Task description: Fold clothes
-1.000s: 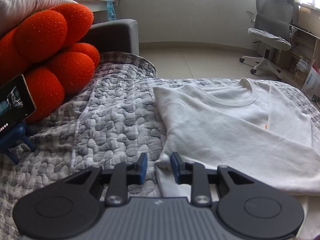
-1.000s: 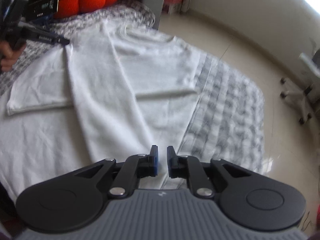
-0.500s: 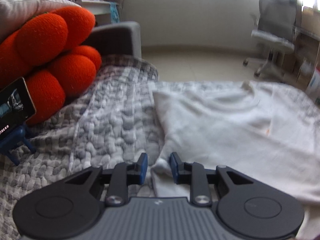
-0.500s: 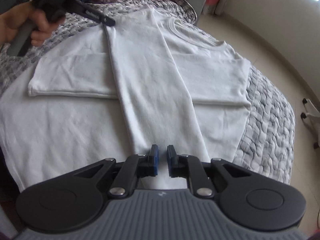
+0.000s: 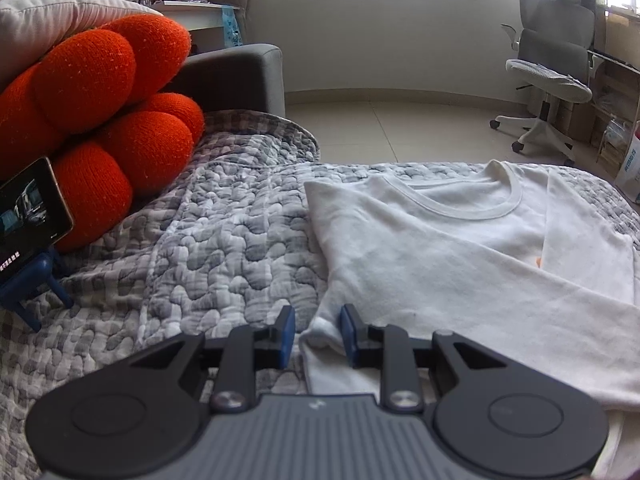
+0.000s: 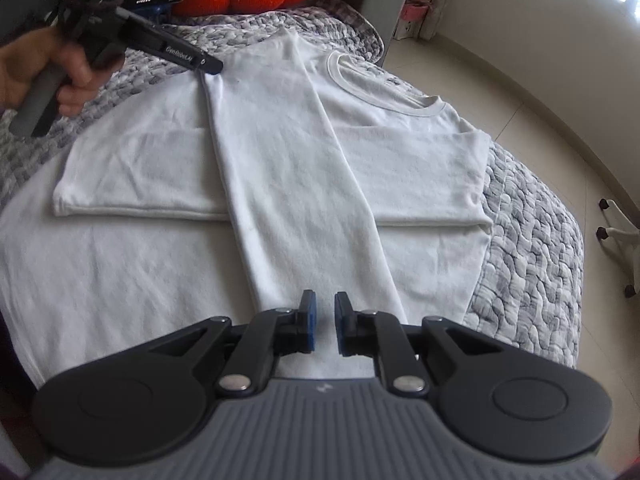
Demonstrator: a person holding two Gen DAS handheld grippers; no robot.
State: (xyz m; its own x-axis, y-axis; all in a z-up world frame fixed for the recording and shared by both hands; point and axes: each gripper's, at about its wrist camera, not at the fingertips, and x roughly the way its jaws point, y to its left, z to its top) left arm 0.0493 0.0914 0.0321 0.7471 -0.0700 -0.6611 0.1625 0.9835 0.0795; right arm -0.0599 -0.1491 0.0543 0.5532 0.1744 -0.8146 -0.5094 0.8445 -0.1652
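Two grippers work over a white shirt spread on a grey quilted blanket that covers a sofa. The shirt lies flat with its round neckline toward the far end, and one long panel of it is folded over the middle and runs down toward the near edge.

The left gripper sits low at the shirt's left edge. Its jaws stand a modest way apart, and a bunched corner of the fabric lies between the blue pads; whether the pads actually press on it I cannot tell. From the right wrist view, this same gripper reaches in from the upper left with its tip at the fold's top corner, a hand wrapped around its handle.

The right gripper hovers over the lower end of the folded panel. Its jaws are nearly closed, with a narrow gap between the pads, and nothing is visibly caught in them.

An orange knotted cushion rests at the sofa's end, with a phone propped on a small blue stand just in front of it. An office chair stands across the tiled floor.
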